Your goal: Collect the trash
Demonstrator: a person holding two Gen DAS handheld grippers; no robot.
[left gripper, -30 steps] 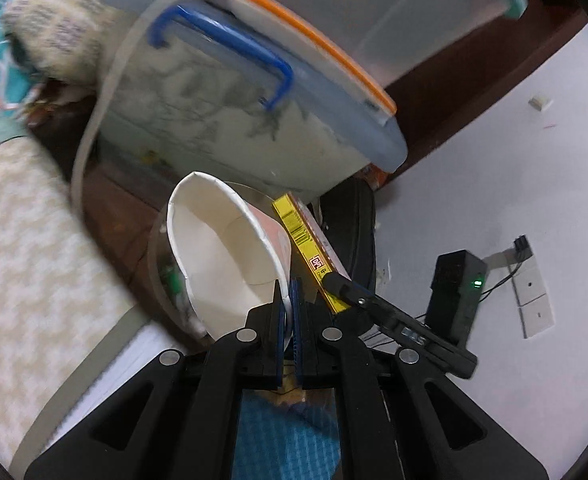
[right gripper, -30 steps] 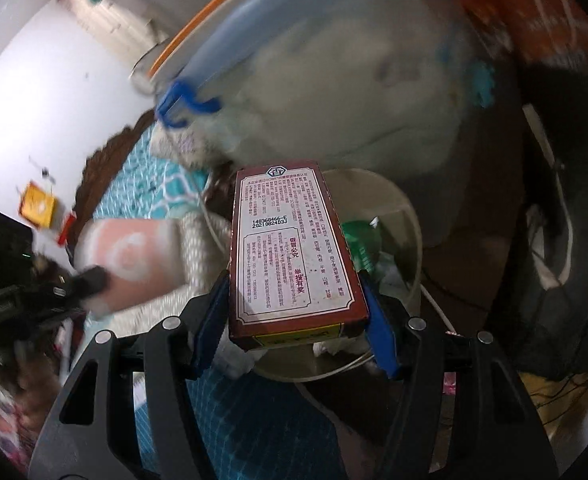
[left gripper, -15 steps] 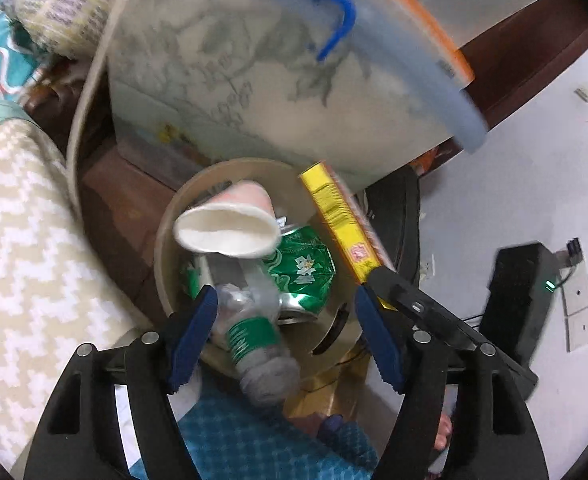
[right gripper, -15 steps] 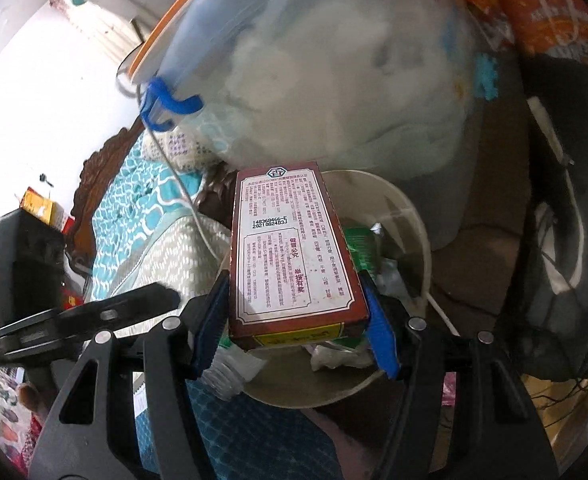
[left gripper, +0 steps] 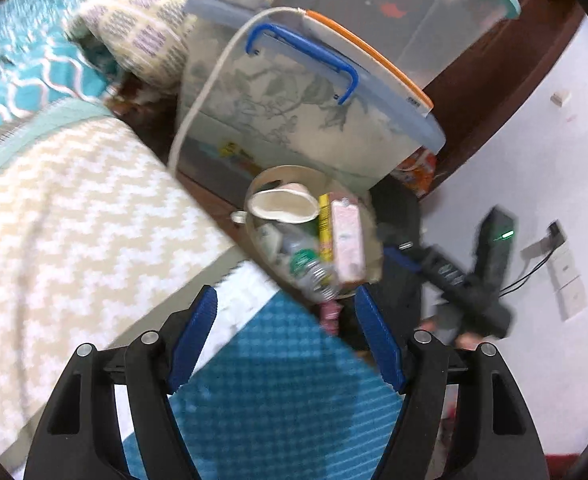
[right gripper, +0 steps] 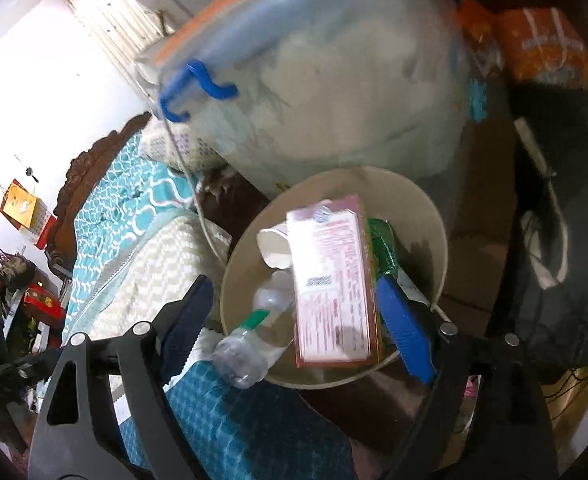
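Note:
A beige round bin stands on the floor beside the bed; it also shows in the left wrist view. In it lie a white paper cup, a red and yellow printed box, a clear plastic bottle with a green label and a green can. My right gripper is open just above the bin, the box loose between its jaws. My left gripper is open and empty, back from the bin above the bed.
A clear storage box with a blue handle leans right behind the bin. The bed with a chevron blanket and a teal cloth is at left. A black bag is right of the bin.
My right gripper has opened and let the box drop into the bin. My left gripper, which let the cup go earlier, has pulled back away from the bin.

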